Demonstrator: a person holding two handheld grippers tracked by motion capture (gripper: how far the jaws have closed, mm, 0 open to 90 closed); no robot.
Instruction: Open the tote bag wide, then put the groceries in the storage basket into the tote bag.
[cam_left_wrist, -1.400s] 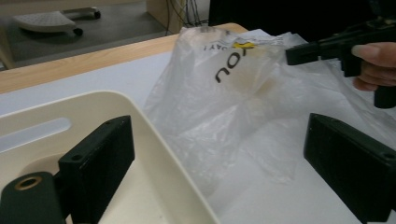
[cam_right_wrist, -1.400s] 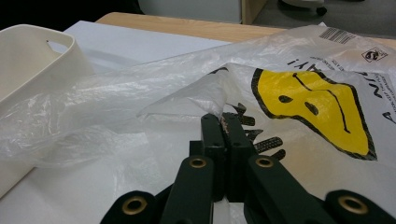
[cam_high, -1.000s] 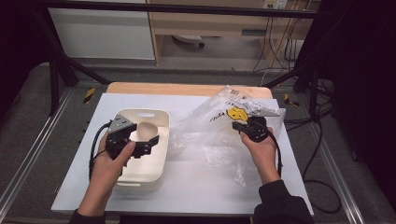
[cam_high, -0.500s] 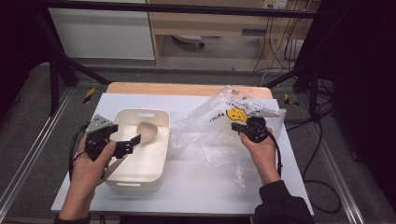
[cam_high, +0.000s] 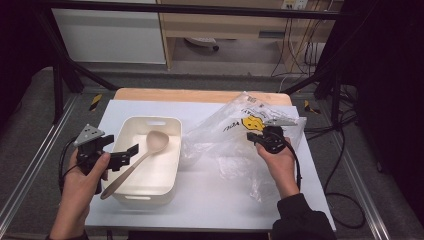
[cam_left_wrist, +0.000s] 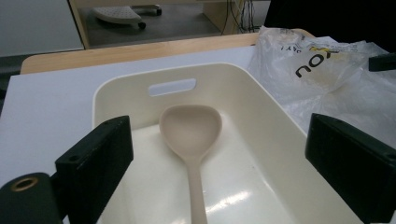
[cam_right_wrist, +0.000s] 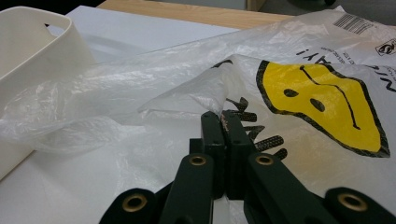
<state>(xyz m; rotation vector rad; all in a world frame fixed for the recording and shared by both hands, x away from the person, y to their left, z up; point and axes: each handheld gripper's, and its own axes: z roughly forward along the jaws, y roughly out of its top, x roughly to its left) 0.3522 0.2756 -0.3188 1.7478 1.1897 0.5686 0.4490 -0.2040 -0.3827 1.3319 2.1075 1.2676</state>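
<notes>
**Spoon in the tub, bag pinched**

High view: the left hand-held gripper (cam_high: 125, 154) hovers released at the cream plastic tub's (cam_high: 165, 122) left rim on the white worktop (cam_high: 210, 200).

Left gripper view: its jaws stand wide before the beige long-handled spoon (cam_left_wrist: 191, 135) lying in the tub.

Right gripper view: the right hand-held gripper (cam_right_wrist: 223, 122) is clenched on the clear crinkled plastic bag (cam_right_wrist: 163, 74) with its yellow face print.

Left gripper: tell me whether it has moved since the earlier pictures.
Yes. The left gripper has pulled back from over the bin toward its left rim, leaving the spoon inside.
</notes>
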